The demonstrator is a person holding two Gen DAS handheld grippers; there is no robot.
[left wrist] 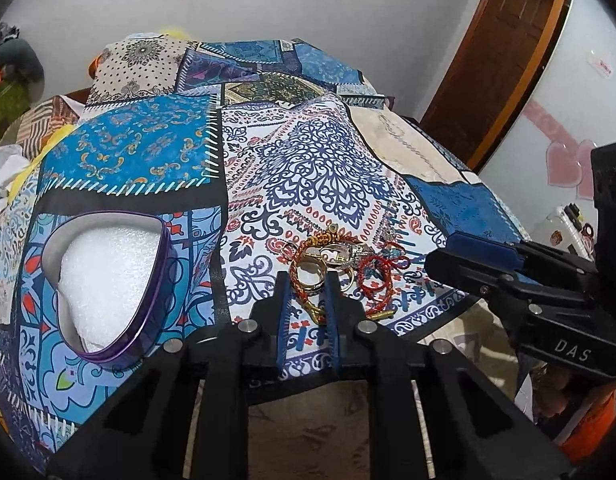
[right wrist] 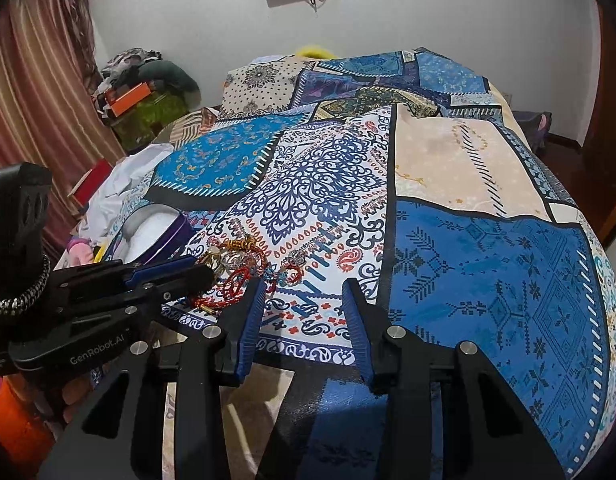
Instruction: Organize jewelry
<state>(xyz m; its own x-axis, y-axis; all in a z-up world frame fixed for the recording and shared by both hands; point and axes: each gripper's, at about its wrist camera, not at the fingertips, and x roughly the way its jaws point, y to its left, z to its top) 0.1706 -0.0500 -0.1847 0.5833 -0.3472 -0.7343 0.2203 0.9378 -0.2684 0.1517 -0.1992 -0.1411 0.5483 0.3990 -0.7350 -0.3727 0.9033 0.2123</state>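
Observation:
A pile of jewelry (left wrist: 340,268) lies on the patterned bedspread: gold rings, an orange braided bracelet and red thread bracelets. It also shows in the right wrist view (right wrist: 244,268). My left gripper (left wrist: 306,280) is open, its fingers on either side of a gold ring (left wrist: 310,274) at the pile's near edge. A heart-shaped purple tin (left wrist: 108,280) lined with white foam sits open to the left. My right gripper (right wrist: 304,288) is open and empty, just right of the pile; it shows in the left wrist view (left wrist: 460,248).
The patchwork bedspread (right wrist: 488,260) covers the bed. Its near edge drops to a tiled floor (left wrist: 308,432). A wooden door (left wrist: 508,60) stands at the right. Clothes and boxes (right wrist: 136,92) are piled by the curtain at the left.

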